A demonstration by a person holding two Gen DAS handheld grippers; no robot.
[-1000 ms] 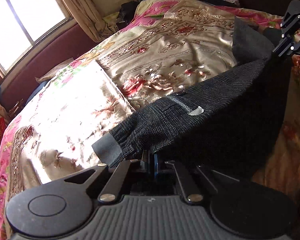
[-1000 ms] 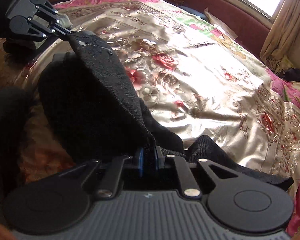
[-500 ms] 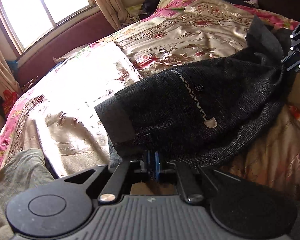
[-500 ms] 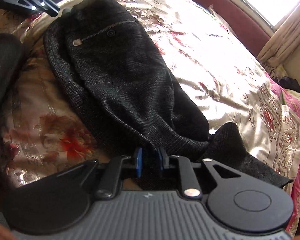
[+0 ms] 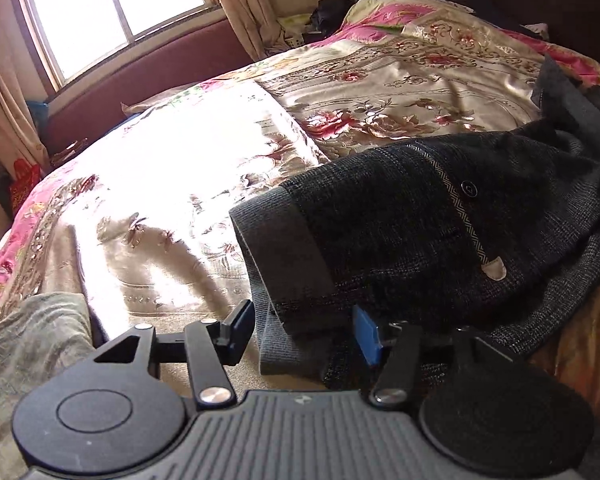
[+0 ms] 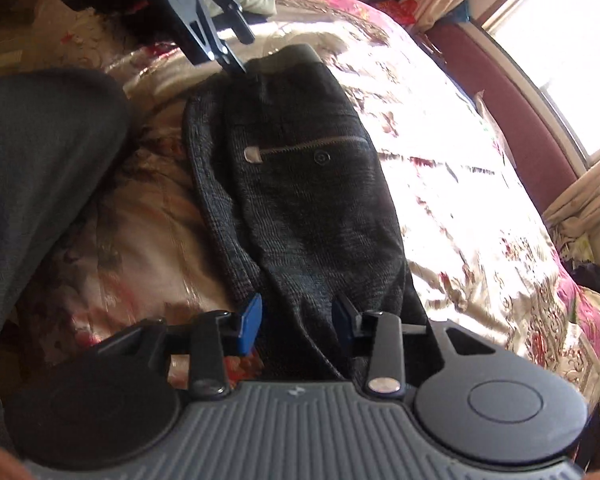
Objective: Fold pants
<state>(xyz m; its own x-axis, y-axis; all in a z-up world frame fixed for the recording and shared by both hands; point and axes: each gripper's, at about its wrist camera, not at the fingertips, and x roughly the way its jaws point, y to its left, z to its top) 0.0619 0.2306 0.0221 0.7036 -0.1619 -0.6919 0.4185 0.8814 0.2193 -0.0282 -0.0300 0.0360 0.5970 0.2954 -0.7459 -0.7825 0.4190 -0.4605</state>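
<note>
Dark grey pants (image 5: 412, 224) lie folded on the floral satin bedspread (image 5: 172, 184); the waistband and a buttoned back pocket show. My left gripper (image 5: 306, 334) is open, its fingers on either side of the waistband corner. In the right wrist view the pants (image 6: 312, 200) run away from the camera. My right gripper (image 6: 298, 322) is open with the cloth's near end between its fingers. The left gripper (image 6: 236, 58) shows there at the far end of the pants.
A grey-green garment (image 5: 28, 352) lies at the bed's near left corner. A dark red headboard (image 5: 148, 76) and a window stand behind the bed. The person's dark sleeve (image 6: 36, 168) fills the left of the right wrist view.
Both grippers lowered the pants onto the bed and opened, letting go of the cloth. The pants went from hanging between them to lying flat.
</note>
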